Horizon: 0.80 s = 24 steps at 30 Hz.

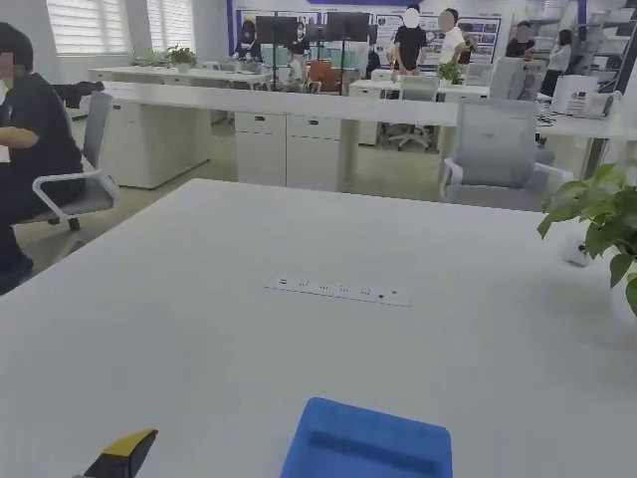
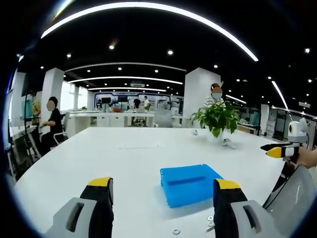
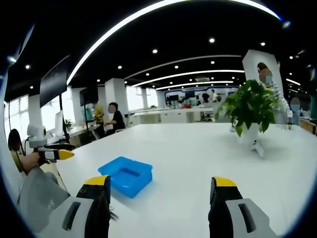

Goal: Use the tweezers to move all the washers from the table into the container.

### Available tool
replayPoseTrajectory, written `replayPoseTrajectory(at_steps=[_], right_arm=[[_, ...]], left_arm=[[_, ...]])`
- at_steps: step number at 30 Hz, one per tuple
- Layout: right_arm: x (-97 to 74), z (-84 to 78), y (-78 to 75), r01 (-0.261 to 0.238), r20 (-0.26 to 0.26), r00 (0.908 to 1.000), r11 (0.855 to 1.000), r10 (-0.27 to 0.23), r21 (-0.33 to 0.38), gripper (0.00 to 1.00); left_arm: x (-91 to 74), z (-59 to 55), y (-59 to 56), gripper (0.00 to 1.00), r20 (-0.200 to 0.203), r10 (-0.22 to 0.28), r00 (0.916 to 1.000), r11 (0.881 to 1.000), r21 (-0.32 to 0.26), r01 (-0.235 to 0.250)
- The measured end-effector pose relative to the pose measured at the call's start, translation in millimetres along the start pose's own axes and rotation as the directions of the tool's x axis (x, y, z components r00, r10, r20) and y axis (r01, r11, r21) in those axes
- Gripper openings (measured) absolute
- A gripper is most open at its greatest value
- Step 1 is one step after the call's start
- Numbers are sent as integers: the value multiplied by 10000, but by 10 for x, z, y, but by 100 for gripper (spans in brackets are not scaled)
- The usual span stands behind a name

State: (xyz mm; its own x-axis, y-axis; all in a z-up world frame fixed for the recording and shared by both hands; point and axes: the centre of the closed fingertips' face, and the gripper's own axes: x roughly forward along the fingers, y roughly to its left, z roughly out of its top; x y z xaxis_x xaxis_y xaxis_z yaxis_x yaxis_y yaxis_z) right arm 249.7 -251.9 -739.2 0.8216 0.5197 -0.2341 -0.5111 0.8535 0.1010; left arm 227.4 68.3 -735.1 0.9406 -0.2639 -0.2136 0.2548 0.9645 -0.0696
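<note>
The blue container sits on the white table, just ahead of my left gripper, which is open and holds nothing. A few small washers lie on the table in front of the container, between the jaws. A thin metal piece, perhaps the tweezers, lies by the right finger. My right gripper is also open and holds nothing, with the container ahead to its left. In the head view the container is at the bottom edge, with the left gripper's yellow tip to its left.
A potted plant stands at the table's right side. A power strip is set into the table's middle. A person sits on a chair at the far left, and more desks, chairs and people lie beyond.
</note>
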Motion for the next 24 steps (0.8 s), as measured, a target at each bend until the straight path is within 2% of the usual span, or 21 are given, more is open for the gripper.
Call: replayPoseTrajectory(at_steps=[5,9,14,15,18,20,22,24], right_arm=[[28,-64,44,-137,-479,9988,9994,123,-305,79],[40,-107,45,-238,-752,9969,9996,228,-125,79],[42,-160,59,-276,-1228,9921,9992,239,-286,78],[43,-180,84,-369,-1394,9897,9986,313,-378,77],[45,-214,164,-982,-1735,9810,9936,871,-562,59],[71,-248,255,-1362,-2002,9723,9884,1204,-672,57],[96,-275,303,-1802,-2355,9599,9782,1519,-1036,50],[137,-286,372,-2199,-2670,9478,9639,1746,-1502,43]], left_arm=[[-3,-4,29,83,-22,132,9999,9999,4,-132],[0,-15,44,82,-71,151,9999,9999,-64,-152],[20,-52,5,79,-333,8,9994,10000,37,-7],[23,-65,-8,79,-415,-70,9991,10000,47,72],[27,-87,-20,74,-591,-163,9981,9998,99,170],[33,-135,-88,68,-876,-577,9945,9982,-237,558],[36,-179,-88,61,-1185,-672,9907,9977,-62,669],[34,-207,-129,55,-1363,-959,9860,9954,-201,940]])
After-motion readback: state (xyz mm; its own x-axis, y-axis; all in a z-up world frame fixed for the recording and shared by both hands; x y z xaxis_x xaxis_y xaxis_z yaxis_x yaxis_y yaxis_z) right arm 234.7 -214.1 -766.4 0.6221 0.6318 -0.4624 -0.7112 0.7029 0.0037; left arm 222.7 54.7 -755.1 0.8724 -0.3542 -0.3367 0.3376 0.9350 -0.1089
